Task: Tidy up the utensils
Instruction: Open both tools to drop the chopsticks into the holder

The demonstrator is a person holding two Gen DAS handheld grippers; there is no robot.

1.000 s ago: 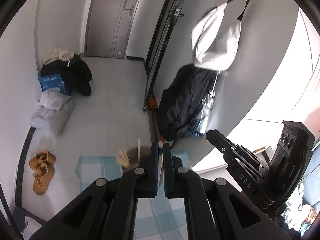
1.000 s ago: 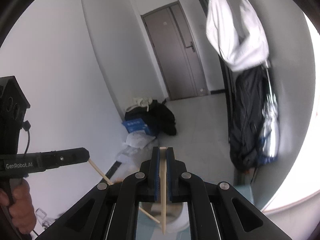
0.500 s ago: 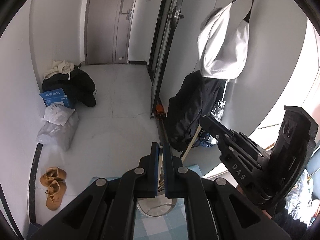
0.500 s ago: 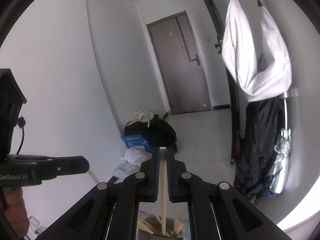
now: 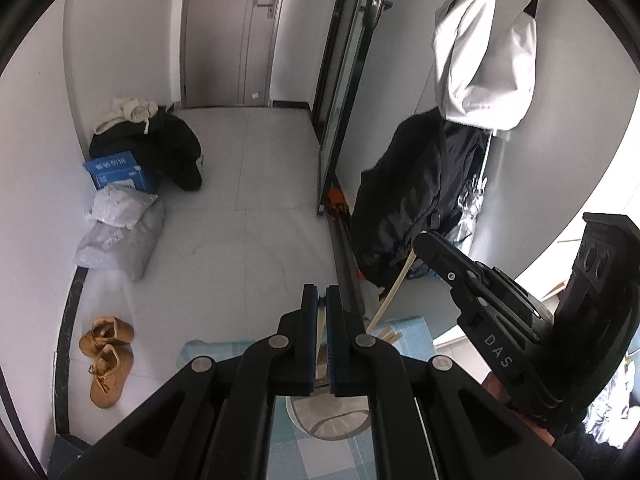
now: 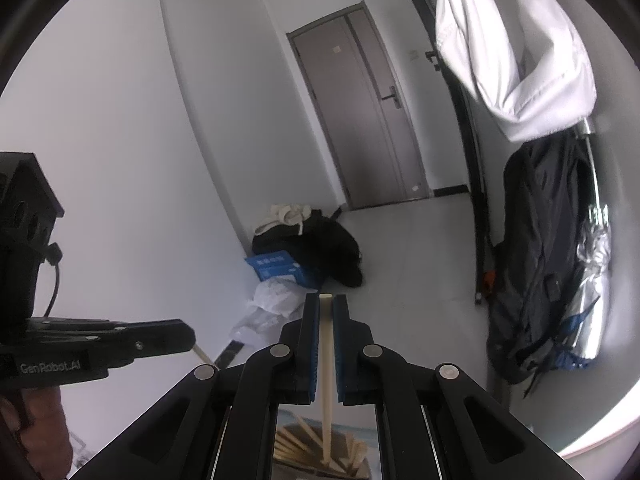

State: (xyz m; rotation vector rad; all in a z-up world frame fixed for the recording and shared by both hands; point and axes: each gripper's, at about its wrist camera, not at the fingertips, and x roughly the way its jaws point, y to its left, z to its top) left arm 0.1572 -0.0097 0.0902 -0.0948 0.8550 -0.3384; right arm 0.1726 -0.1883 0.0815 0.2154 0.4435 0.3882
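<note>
My left gripper (image 5: 322,296) is shut on a pale wooden chopstick (image 5: 320,344) that points down toward a white round holder (image 5: 329,420) on a blue checked cloth (image 5: 404,332). My right gripper (image 6: 327,304) is shut on another pale chopstick (image 6: 327,380), held upright over a holder with several chopsticks (image 6: 296,444) in it. In the left wrist view the right gripper (image 5: 424,242) stands at the right with its chopstick (image 5: 390,296) slanting down. In the right wrist view the left gripper (image 6: 188,336) shows at the left with a chopstick tip (image 6: 204,356) below it.
Beyond the table is a tiled floor (image 5: 248,240) with a blue box (image 5: 120,172), plastic bags (image 5: 120,236), dark clothes (image 5: 160,148) and brown shoes (image 5: 106,356). A dark jacket (image 5: 404,196) and white bag (image 5: 484,52) hang on the right. A grey door (image 6: 360,112) stands at the back.
Both grippers have risen and tilted up, each still gripping its chopstick. The holder now shows below the left gripper, and the cloth has dropped lower in view.
</note>
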